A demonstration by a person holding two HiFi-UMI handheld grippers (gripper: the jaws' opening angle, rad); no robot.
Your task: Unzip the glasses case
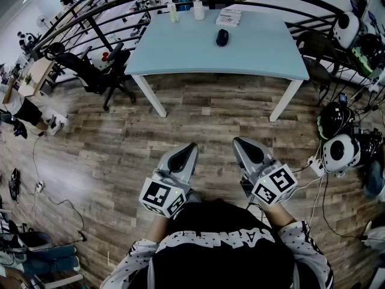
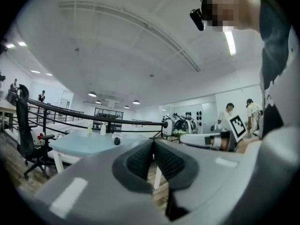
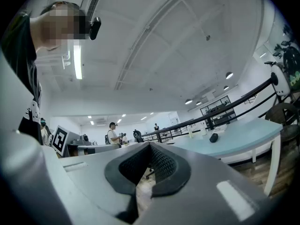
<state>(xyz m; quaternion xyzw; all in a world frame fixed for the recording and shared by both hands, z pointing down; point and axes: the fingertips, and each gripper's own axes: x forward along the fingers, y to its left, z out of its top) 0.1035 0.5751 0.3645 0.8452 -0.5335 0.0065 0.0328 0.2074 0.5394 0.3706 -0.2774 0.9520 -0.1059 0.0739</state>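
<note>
The glasses case (image 1: 222, 37) is a small dark oval lying on the pale blue table (image 1: 180, 53), far ahead of me. It shows tiny in the left gripper view (image 2: 116, 140) and in the right gripper view (image 3: 213, 138). Both grippers are held level close to the person's body, well short of the table. My left gripper (image 1: 191, 146) has its jaws closed tip to tip with nothing between them (image 2: 153, 142). My right gripper (image 1: 239, 142) is shut and empty as well (image 3: 150, 145).
Two bottles (image 1: 173, 11) and a printed booklet (image 1: 229, 17) sit at the table's far edge. A black office chair (image 1: 96, 71) stands left of the table. A curved black railing (image 1: 120, 2) runs behind it. Helmets and cables (image 1: 340, 152) crowd the floor at right.
</note>
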